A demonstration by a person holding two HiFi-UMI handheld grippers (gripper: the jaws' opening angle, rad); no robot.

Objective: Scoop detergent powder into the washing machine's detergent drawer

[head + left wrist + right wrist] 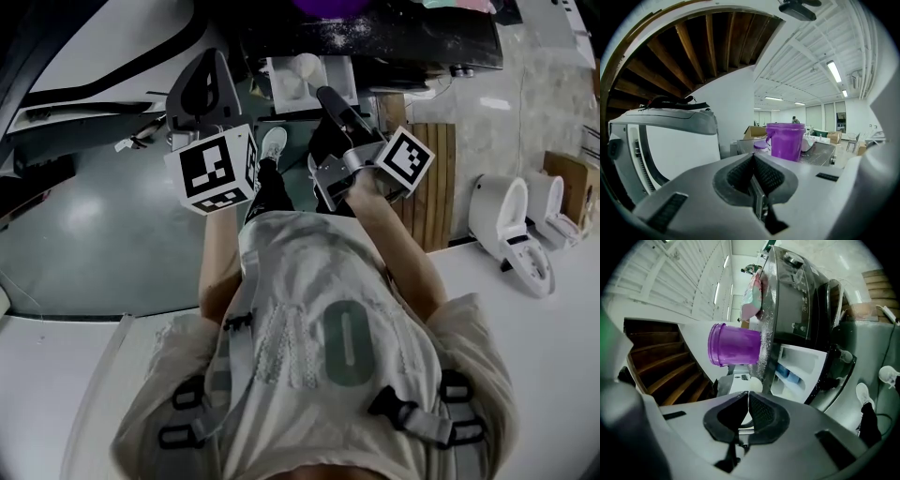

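Note:
The washing machine stands ahead, its dark top dusted with white powder. Its white detergent drawer is pulled open; blue compartments of the drawer show in the right gripper view. A white rounded object, perhaps a scoop, rests at the drawer. On the machine's top stands a purple bucket, which the left gripper view also shows as a purple bucket. My left gripper is shut and empty, left of the drawer. My right gripper is shut and empty, just short of the drawer.
A wooden pallet lies to the right, with two white toilet-like fixtures and a cardboard box beyond it. A large white curved housing stands at the left. Wooden stairs rise overhead. The person's shoe is on the floor.

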